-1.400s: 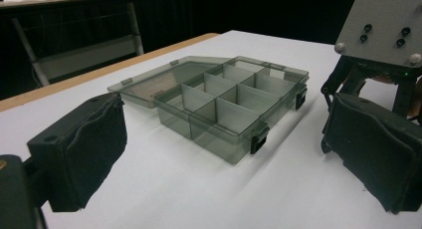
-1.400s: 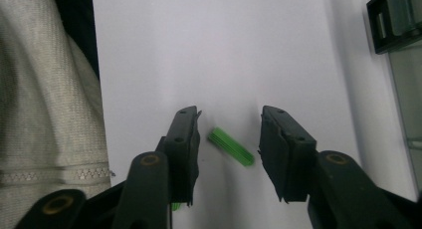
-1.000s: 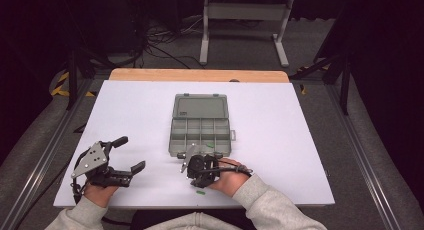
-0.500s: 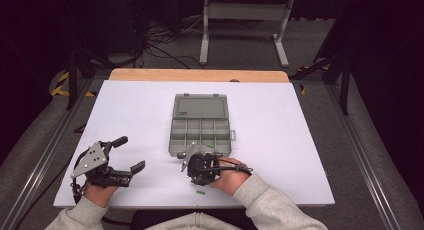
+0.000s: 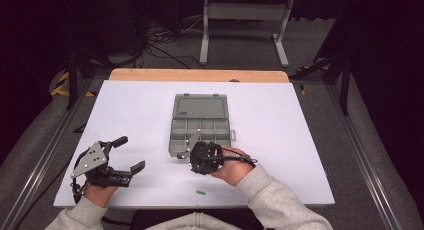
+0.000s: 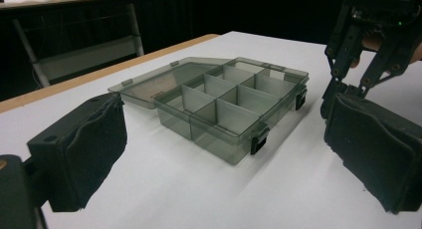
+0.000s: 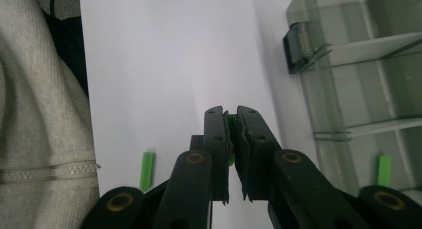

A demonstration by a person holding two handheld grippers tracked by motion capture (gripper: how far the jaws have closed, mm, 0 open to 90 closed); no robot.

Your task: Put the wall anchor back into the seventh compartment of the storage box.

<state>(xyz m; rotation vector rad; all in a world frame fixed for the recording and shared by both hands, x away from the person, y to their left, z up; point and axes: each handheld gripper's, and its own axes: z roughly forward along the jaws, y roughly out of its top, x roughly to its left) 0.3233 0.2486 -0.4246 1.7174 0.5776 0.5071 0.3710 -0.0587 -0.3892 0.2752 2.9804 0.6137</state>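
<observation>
Your right gripper [image 7: 231,120] is clenched on a small green peg [image 7: 231,123], which sits pinched between the jaws near their tips. The jaws have just been closing, with the peg between them. In the high view that gripper [image 5: 186,153] hangs just in front of the near edge of the box [image 5: 200,124], over the white table [image 5: 280,140].

The box is a grey, see-through organiser with its lid laid open flat behind it and its compartments divided by thin walls. One more peg [image 7: 383,170] lies inside a near compartment, and another peg [image 5: 200,192] lies loose on the table near your sleeve [image 7: 45,114].

Your left gripper [image 5: 129,153] rests well to the left of the box, jaws released and wide apart, holding nothing
</observation>
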